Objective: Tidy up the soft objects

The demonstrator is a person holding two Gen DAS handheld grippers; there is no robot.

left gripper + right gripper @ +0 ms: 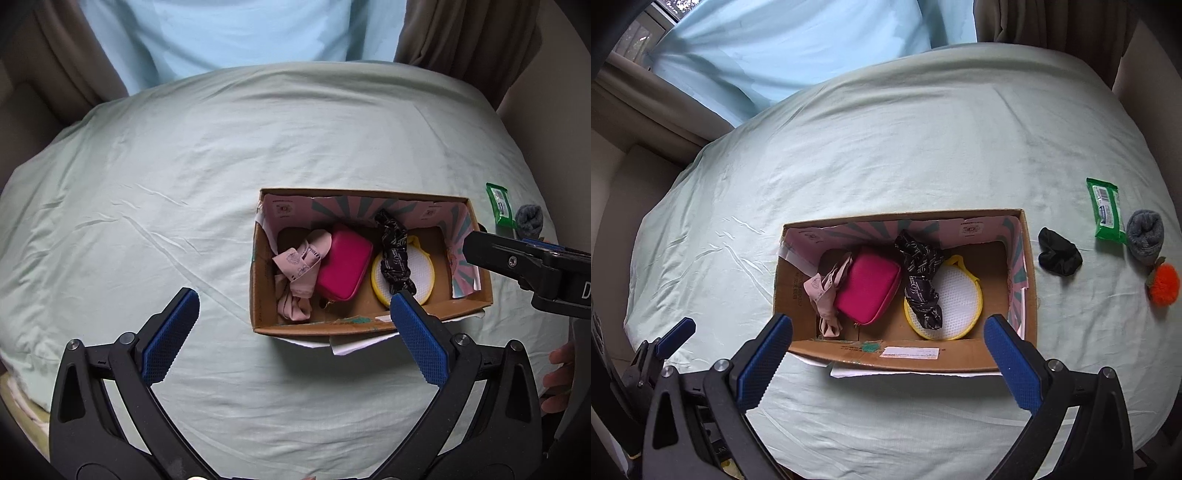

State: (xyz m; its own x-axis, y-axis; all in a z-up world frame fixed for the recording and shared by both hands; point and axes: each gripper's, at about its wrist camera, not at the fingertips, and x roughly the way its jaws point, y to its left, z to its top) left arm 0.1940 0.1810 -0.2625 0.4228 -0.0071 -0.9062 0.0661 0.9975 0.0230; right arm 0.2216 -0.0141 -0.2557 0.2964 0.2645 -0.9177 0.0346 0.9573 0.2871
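Bed (886,155) in pale green sheet; box (905,360) near its front edge. Both tongs — left (295,321), right (888,345) — released, empty. Black scrunchie (1059,256) lies right of box — advise pinching its bunched centre.

Both wrist cameras look steeply down on the bed (184,184) from close above. The left sits further left; both share the cardboard box (369,326) (908,360).
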